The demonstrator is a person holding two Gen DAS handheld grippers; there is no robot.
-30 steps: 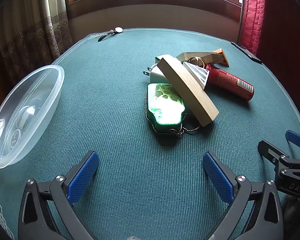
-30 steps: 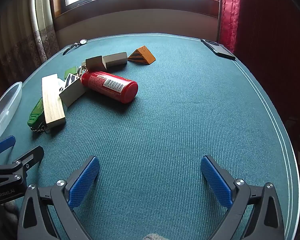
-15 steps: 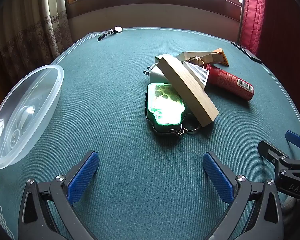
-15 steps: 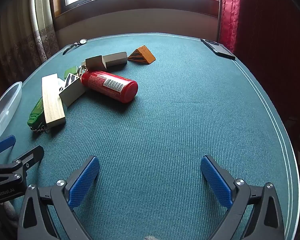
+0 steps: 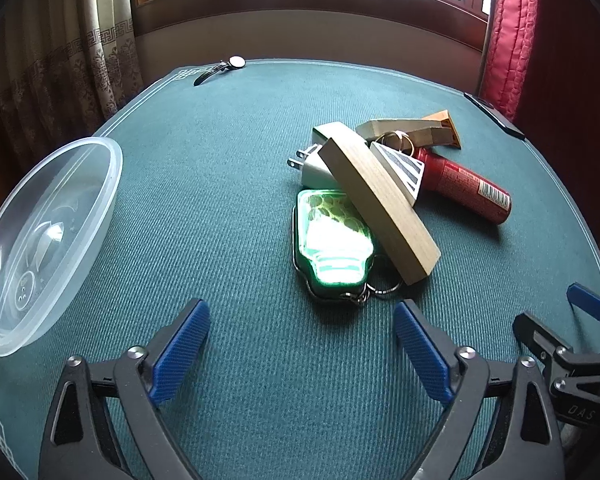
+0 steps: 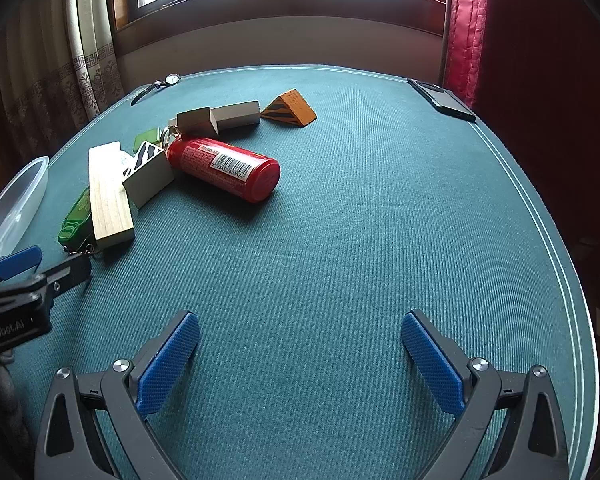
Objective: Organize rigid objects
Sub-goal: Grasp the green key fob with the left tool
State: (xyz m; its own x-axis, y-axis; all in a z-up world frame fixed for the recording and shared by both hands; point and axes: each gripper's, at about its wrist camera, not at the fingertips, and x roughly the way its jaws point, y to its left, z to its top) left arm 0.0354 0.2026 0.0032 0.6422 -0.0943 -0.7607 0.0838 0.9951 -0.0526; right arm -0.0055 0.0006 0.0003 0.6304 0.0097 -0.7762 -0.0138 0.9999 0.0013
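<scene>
Left wrist view: left tongs (image 5: 300, 340) wide, empty; clear bowl (image 5: 48, 240) empty at desk's (image 5: 220, 160) left edge; wood block (image 5: 380, 204) atop green keychain (image 5: 332, 240), white charger (image 5: 312, 166).

Right wrist view: right tongs (image 6: 300, 356) wide, empty; red can (image 6: 224, 168), orange wedge (image 6: 290, 109) unsorted. Nothing organized yet.

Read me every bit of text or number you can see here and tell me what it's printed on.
"DAS", on the right gripper body, seen from the left wrist.
"enRobot.AI", first letter cut off, on the left gripper body, seen from the right wrist.
Barcode digits on the red can: roughly "692345 60357", not sure.
Other print on the can: too small to read.
Watch dial: too small.
</scene>
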